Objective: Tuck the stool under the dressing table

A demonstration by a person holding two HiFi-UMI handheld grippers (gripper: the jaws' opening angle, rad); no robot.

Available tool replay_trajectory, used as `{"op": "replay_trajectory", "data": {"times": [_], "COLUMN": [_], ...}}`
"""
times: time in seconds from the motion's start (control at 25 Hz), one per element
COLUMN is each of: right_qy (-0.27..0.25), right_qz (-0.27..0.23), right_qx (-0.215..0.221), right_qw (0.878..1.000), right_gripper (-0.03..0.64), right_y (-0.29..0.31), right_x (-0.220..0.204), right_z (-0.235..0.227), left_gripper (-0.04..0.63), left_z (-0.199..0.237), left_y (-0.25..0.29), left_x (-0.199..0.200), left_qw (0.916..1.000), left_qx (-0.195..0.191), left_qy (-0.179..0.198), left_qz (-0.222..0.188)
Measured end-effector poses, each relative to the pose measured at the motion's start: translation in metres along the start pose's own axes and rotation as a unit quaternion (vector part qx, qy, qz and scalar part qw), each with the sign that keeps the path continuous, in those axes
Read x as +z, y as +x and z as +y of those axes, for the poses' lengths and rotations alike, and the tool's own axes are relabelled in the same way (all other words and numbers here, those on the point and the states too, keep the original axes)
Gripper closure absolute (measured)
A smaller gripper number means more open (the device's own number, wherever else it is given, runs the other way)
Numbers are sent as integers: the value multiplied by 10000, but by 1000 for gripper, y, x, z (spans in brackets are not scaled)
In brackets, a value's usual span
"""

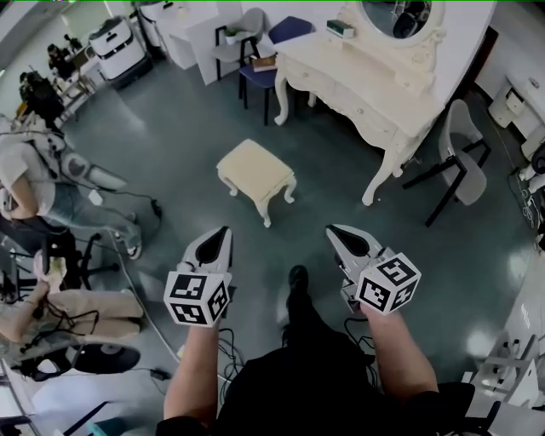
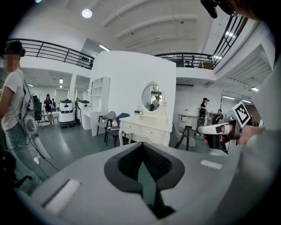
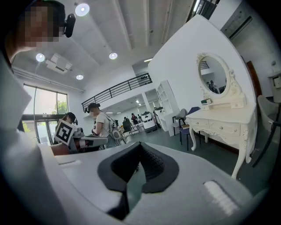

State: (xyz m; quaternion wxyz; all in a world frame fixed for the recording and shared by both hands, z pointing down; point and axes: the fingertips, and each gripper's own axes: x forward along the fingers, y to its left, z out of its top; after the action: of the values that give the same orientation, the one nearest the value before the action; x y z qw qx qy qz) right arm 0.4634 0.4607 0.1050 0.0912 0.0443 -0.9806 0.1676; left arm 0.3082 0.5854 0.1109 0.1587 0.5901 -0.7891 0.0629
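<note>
Both tools are pressed together with nothing in them. The left tool (image 1: pixel 224 231) has its jaws closed tip to tip, and in the left gripper view the dark pads meet along a thin seam with only floor showing past them. The right tool (image 1: pixel 331 229) is the same, jaws together and empty. From the head view I see them side by side but apart. Each is in one of the person's hands, pointing away from the body, with its marker cube nearest the wrist.

The stool (image 1: pixel 255 174) stands on the grey-green floor (image 1: pixel 170 136), ahead of the two tools and clear of both. It is a small cream piece with a square padded top and curved legs (all four feet look to be down). It sits out in the open, in front of the dressing table (image 1: pixel 358 85) and not beneath it, with bare floor between the two.

The dressing table is cream as well, with drawers along its front, turned legs and an oval mirror (image 1: pixel 400 17) on top. It stands against a white wall. A dark blue chair (image 1: pixel 274 53) is at one end of it and a grey chair (image 1: pixel 464 162) on black legs at the other.

At the left edge of the head view another person (image 1: pixel 34 179) stands among cables. The operator's dark shoe (image 1: pixel 297 277) shows between the tools. Neither gripper view shows the stool; each tool's own body fills the lower part.
</note>
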Motion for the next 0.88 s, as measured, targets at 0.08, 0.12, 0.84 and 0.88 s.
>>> {"op": "replay_trajectory", "data": {"times": [0.08, 0.12, 0.84, 0.88], "right_qy": [64, 94, 481, 482], "right_qz": [39, 55, 700, 713], "right_qx": [25, 36, 88, 89], "right_qw": [10000, 9999, 9963, 9963], "right_gripper": [612, 612, 612, 612], "right_y": [18, 29, 201, 207], "right_x": [-1, -1, 36, 40], "right_z": [-15, -23, -181, -187], "left_gripper": [575, 575, 575, 575], "left_z": [9, 14, 106, 110], "left_y": [19, 30, 249, 257], "left_x": [-2, -2, 33, 37], "left_qw": [10000, 9999, 9959, 9958], "left_qx": [-5, -7, -166, -164], "left_qy": [-28, -30, -167, -163], "left_qz": [88, 130, 875, 884]}}
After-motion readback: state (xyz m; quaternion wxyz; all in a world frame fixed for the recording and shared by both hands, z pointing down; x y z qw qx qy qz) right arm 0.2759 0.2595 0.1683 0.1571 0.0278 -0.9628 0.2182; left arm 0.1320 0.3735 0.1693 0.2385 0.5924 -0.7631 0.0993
